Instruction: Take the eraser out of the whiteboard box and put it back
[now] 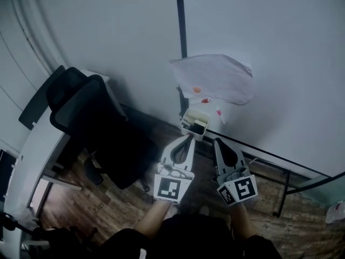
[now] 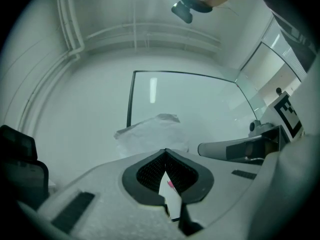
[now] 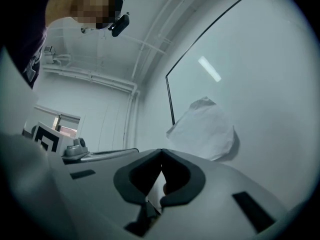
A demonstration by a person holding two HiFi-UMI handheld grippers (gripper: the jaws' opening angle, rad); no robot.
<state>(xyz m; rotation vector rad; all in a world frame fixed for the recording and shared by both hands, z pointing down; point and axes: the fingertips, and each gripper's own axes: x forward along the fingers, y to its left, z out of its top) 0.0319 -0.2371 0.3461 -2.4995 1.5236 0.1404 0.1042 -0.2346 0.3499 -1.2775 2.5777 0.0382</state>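
Note:
The white whiteboard box (image 1: 194, 124) hangs at the lower edge of the whiteboard (image 1: 280, 47), under a crumpled sheet of paper (image 1: 215, 79). A dark eraser (image 1: 199, 127) stands inside the box. My left gripper (image 1: 189, 137) sits just below the box, shut, with nothing between its tips; its jaws (image 2: 165, 151) meet in the left gripper view. My right gripper (image 1: 217, 141) is to the right of the box, also shut and empty, its tips (image 3: 161, 152) touching. Both point up towards the board and the paper (image 2: 152, 131) (image 3: 202, 129).
A black office chair (image 1: 91, 123) stands on the wooden floor to the left, next to a white desk (image 1: 32, 161). The whiteboard's dark frame (image 1: 180, 20) runs up the wall, and its stand (image 1: 283, 190) is at the lower right.

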